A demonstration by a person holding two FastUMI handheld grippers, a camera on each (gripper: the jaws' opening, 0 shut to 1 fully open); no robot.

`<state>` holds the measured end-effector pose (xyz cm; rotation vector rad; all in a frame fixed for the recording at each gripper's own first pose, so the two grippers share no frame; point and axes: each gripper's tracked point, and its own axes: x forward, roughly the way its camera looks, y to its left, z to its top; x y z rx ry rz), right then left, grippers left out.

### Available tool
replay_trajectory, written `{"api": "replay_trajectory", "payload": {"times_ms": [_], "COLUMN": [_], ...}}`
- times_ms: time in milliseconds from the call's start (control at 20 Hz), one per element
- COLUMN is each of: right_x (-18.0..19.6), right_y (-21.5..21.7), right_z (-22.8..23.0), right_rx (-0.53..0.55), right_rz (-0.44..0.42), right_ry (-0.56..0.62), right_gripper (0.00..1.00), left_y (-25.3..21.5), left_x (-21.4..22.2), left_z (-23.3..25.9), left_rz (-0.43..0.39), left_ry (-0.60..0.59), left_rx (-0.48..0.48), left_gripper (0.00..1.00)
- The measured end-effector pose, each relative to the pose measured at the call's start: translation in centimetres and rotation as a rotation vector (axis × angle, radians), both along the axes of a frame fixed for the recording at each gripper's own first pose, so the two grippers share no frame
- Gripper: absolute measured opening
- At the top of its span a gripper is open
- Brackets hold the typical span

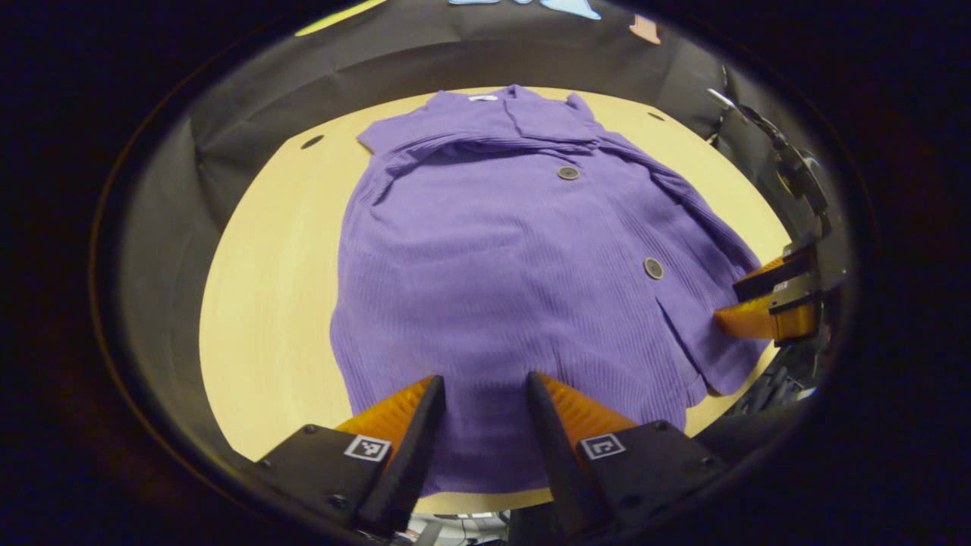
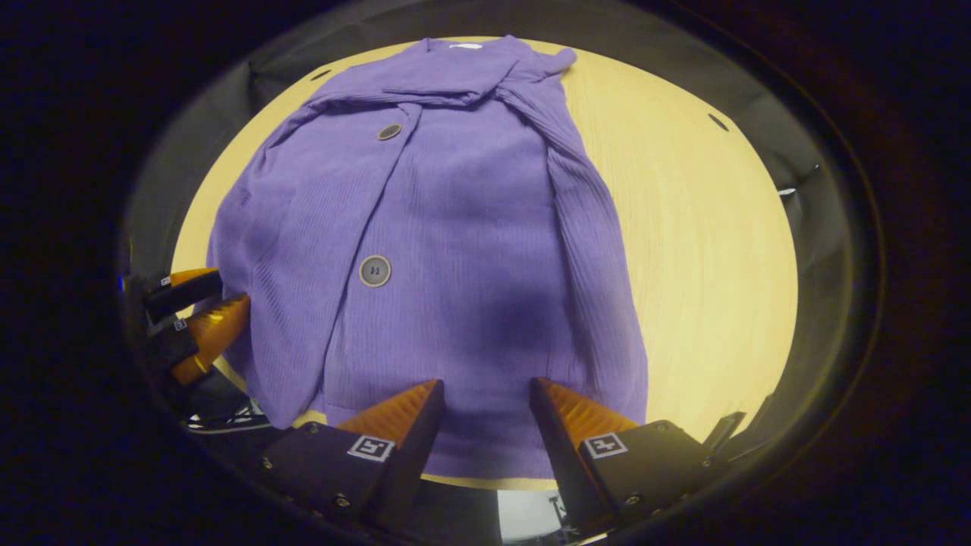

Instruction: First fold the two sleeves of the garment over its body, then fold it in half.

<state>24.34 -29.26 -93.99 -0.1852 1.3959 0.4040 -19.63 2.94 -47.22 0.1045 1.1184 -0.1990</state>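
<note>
A purple ribbed cardigan [image 1: 501, 258] with two dark buttons lies flat on the pale wooden table [image 1: 265, 303], collar far, hem near me. Both sleeves look folded in along its sides. My left gripper [image 1: 482, 387] hovers open over the hem's left part, nothing between its orange fingers. In the right gripper view the cardigan [image 2: 455, 227] fills the table's left half, and my right gripper [image 2: 485, 390] stands open over the hem's right part. The right gripper [image 1: 747, 303] also appears at the left gripper view's right edge, the left gripper [image 2: 201, 311] at the other view's left edge.
The round table [image 2: 698, 250] has bare wood to the right of the cardigan and a strip on its left. Black cloth walls close in behind. Small dark holes [image 1: 312, 141] mark the table's far edge.
</note>
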Motion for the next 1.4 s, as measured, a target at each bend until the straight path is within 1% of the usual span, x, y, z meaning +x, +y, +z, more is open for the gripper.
{"api": "replay_trajectory", "payload": {"times_ms": [50, 100, 150, 200, 250, 300, 350, 400, 500, 600, 750, 850, 950, 1150, 1300, 1400], "right_x": [0.2, 0.3, 0.5, 0.5, 0.5, 0.6, 0.7, 0.7, 0.7, 0.8, 1.4, 2.4, 4.1, 7.9, 11.5, 14.5], "right_y": [0.1, 0.2, 0.5, 0.7, 0.7, 0.7, 0.6, 0.7, 0.7, 0.7, 1.1, 1.4, 1.5, 2.4, 3.1, 3.8], "right_z": [0.2, 0.0, 0.1, 0.0, 0.1, -0.1, 0.3, 0.5, 0.5, 0.6, 1.3, 2.5, 3.7, 6.6, 9.0, 10.5], "right_rx": [0.001, 0.007, 0.023, 0.028, 0.037, 0.040, 0.047, 0.047, 0.039, 0.035, 0.075, 0.106, 0.129, 0.186, 0.207, 0.218], "right_rz": [-0.005, -0.018, -0.031, -0.042, -0.036, -0.027, -0.029, -0.030, -0.014, -0.019, -0.059, -0.084, -0.104, -0.142, -0.138, -0.134], "right_ry": [0.000, 0.003, 0.002, 0.008, 0.009, 0.011, -0.005, -0.013, -0.057, -0.078, -0.079, -0.094, -0.121, -0.173, -0.239, -0.280], "right_gripper": [0.74, 0.68, 0.48, 0.33, 0.17, 0.17, 0.10, 0.03, 0.01, 0.01, 0.00, 0.00, 0.00, 0.00, 0.01, 0.01], "left_y": [-0.2, -0.3, -0.6, -0.5, -0.4, -0.4, -0.4, -0.4, -0.6, -0.5, -0.2, 0.2, 0.3, 0.8, 1.3, 1.8], "left_x": [0.2, 0.1, 0.6, 0.8, 0.8, 1.2, 1.0, 1.2, 1.4, 1.9, 4.0, 5.3, 7.0, 11.0, 14.3, 16.6], "left_z": [0.1, 0.1, 0.1, 0.2, 0.3, 0.3, 0.3, 0.4, 0.5, 0.8, 2.6, 4.0, 4.9, 7.3, 9.2, 10.3], "left_rz": [-0.007, -0.011, -0.003, 0.028, 0.040, 0.053, 0.068, 0.065, 0.056, 0.062, 0.094, 0.122, 0.130, 0.115, 0.116, 0.122], "left_ry": [0.002, 0.013, 0.004, 0.005, 0.018, 0.019, 0.023, 0.020, -0.012, -0.035, -0.092, -0.117, -0.145, -0.211, -0.258, -0.286], "left_rx": [-0.001, -0.004, -0.016, -0.030, -0.035, -0.042, -0.044, -0.040, -0.034, -0.031, -0.068, -0.086, -0.091, -0.082, -0.078, -0.079], "left_gripper": [0.70, 0.64, 0.58, 0.40, 0.21, 0.18, 0.12, 0.07, 0.07, 0.07, 0.07, 0.07, 0.07, 0.07, 0.07, 0.07]}}
